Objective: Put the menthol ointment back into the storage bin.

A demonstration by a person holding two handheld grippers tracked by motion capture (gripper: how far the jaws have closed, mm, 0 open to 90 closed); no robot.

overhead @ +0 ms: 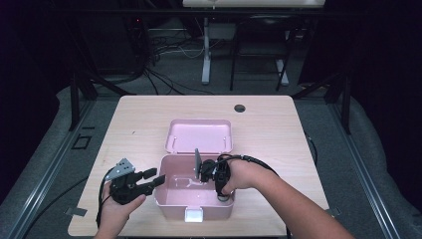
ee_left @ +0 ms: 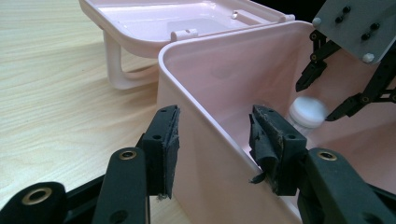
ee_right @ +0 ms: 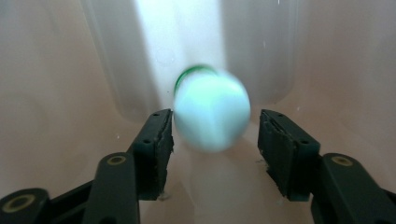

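Here, right gripper [ee_right: 212, 154] fingers wide, white-capped bottle [ee_right: 212, 112] loose between.

One pink box [overhead: 194, 199], one white-capped bottle [ee_right: 212, 114], two grippers.

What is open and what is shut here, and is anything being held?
Pink box: open, lid flipped back flat on the table.
White-capped bottle: inside the box, between the right gripper's jaws, blurred, not squeezed.
Right gripper: open, down in the box.
Left gripper: open, jaws on either side of the box's wall, not pressing it.
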